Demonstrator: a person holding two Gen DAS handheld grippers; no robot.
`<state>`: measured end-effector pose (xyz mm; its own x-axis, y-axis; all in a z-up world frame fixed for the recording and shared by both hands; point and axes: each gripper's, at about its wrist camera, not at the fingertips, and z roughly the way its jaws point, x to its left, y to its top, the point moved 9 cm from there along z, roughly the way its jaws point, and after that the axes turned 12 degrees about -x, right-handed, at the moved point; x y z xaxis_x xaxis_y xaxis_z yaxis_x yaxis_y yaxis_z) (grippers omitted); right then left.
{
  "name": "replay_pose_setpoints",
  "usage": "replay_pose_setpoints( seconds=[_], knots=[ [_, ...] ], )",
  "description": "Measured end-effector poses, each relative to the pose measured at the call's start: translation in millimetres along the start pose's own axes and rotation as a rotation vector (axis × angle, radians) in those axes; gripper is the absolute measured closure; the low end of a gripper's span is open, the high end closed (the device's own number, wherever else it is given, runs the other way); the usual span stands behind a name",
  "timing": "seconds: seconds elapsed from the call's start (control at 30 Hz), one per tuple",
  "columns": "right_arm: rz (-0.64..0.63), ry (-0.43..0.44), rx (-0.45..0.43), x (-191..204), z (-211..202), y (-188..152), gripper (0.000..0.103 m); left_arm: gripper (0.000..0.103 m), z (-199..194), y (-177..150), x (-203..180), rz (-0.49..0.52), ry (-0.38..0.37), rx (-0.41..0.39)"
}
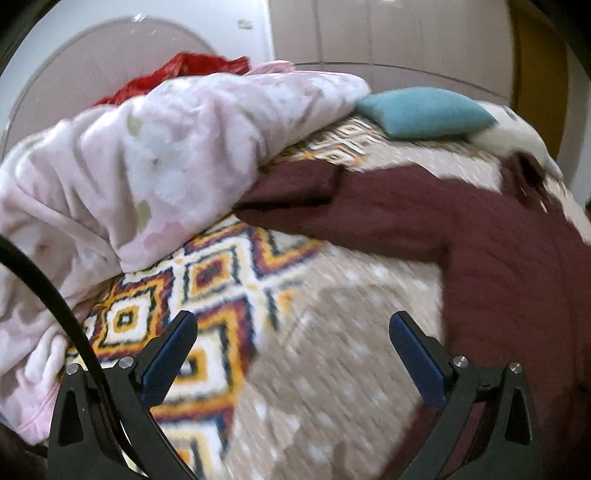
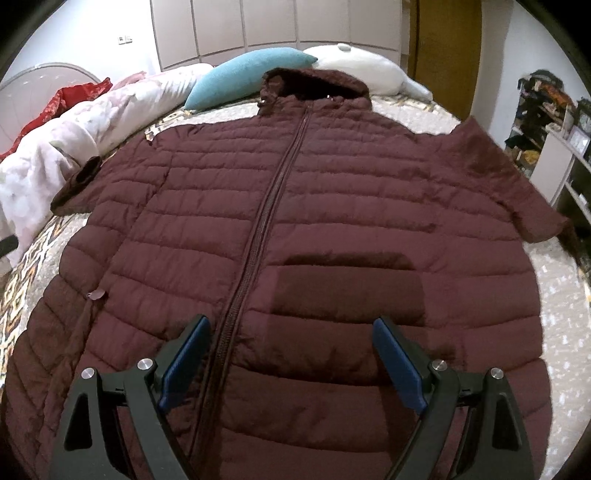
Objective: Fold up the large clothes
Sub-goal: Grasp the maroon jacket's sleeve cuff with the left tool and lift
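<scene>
No fold is made yet: the maroon quilted hooded jacket [image 2: 295,229] lies spread flat, zipped (sleeves out), on the patterned bedspread [image 1: 207,280]. Left gripper [image 1: 291,354] and right gripper [image 2: 291,362] hang spread apart, empty.

We are in a home bedroom. We see a bed [image 2: 561,314] with a patterned bedspread, a teal pillow [image 2: 247,77] and a white pillow [image 2: 362,68] near its head, and a rumpled pink floral duvet [image 2: 74,136] along one side. Behind stand pale wardrobe doors [image 2: 273,26], a wooden door [image 2: 447,51] and cluttered shelves [image 2: 546,122].
</scene>
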<state>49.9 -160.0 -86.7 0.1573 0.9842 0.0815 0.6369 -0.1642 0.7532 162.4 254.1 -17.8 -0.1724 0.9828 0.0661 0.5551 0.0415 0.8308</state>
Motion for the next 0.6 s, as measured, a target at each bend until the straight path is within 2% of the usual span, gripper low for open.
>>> replay_pose_setpoints(
  seconds=[0.17,0.3,0.37,0.47,0.6],
  knots=[
    [-0.005,0.008,-0.004,3,5,-4,0.008,0.000,54,34,38,-0.006,0.043,-0.049],
    [-0.022,0.008,-0.004,5,6,-6,0.005,0.000,99,52,38,-0.039,-0.033,-0.005],
    [-0.016,0.015,-0.002,4,7,-7,0.005,0.000,109,59,30,-0.030,-0.046,-0.026],
    [-0.010,0.024,0.000,4,8,-7,0.004,0.000,125,65,6,0.138,-0.023,-0.052],
    [-0.015,0.028,0.002,5,10,-8,0.002,0.000,145,63,-23,0.314,-0.051,-0.059]
  ],
)
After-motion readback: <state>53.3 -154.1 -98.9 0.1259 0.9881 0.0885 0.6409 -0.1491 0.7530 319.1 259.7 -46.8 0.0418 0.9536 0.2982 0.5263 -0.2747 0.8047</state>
